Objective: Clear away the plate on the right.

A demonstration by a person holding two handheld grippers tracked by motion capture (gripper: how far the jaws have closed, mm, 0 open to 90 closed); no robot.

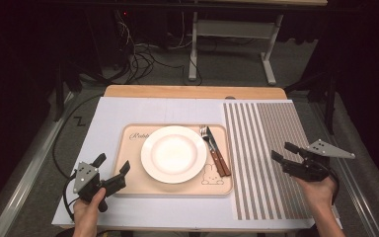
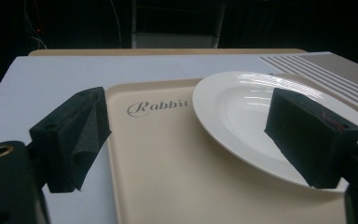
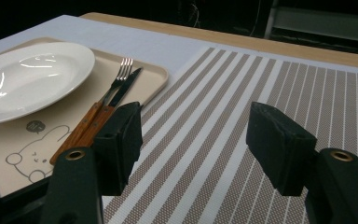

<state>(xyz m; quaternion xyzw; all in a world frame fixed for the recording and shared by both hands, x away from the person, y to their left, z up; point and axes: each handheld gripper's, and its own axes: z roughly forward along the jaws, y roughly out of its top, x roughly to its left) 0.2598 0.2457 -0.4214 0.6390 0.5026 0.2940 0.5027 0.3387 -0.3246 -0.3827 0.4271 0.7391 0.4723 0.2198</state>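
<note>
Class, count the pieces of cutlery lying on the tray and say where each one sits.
2. A fork and a knife lie side by side on the tray, right of the plate; the fork is nearer the plate.

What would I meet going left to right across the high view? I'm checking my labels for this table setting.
Left gripper → tray → plate → fork → knife → striped placemat → right gripper.
</note>
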